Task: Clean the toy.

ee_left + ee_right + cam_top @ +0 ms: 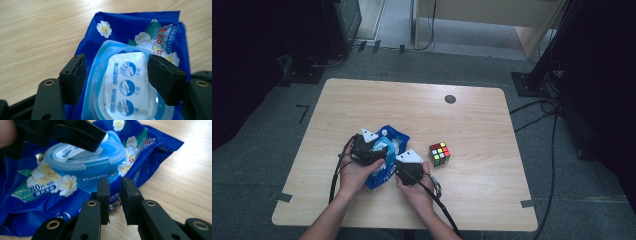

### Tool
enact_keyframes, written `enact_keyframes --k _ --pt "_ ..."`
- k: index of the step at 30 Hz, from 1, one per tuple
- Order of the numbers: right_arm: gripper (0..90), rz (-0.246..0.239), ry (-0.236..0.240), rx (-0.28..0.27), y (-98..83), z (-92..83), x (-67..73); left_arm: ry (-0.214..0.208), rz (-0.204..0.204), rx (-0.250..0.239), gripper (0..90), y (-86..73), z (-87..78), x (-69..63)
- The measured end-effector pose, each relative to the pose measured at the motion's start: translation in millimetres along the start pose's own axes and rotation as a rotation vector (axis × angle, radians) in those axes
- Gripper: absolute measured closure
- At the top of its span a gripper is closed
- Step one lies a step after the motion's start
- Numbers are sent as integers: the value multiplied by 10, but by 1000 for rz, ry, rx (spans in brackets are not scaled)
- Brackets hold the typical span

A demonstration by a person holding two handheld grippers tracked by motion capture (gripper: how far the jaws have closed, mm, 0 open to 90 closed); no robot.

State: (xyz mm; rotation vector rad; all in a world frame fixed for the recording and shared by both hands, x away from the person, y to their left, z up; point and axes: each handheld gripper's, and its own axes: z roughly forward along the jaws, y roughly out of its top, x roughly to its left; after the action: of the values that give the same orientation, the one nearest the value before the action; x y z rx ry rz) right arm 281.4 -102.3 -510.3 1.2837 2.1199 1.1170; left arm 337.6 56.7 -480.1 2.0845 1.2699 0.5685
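Left gripper view: the soft, crinkly wipes pack (140, 30) lies on the desk (37, 30) at cube's nine o'clock; left gripper (117, 77) straddles its stiff lid (125, 85), jaws wide, the best hold; right gripper (115, 195) narrow, pinching the film edge.

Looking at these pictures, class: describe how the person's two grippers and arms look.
Both the left gripper and right gripper are black, each topped by a pale three-cornered plate and trailing a black cable. Their jaws are blocky, with brass-ringed holes in the arms. Forearms are bare, no sleeves visible.
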Motion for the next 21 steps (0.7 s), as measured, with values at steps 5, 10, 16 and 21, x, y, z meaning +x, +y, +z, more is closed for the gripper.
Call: enact_keyframes --k 5,10,16,21 --pt "790 -25 -13 35 -71 55 2 4 11 17 390 -9 78 0" --pt "798 -42 -19 61 -68 78 18 -41 16 -7 591 -24 31 30" --pt "803 -36 -11 60 -68 83 11 -89 -8 -59 727 -60 -94 140" --pt "804 -33 -27 56 -61 94 2 -169 -31 -129 727 -159 -250 199"
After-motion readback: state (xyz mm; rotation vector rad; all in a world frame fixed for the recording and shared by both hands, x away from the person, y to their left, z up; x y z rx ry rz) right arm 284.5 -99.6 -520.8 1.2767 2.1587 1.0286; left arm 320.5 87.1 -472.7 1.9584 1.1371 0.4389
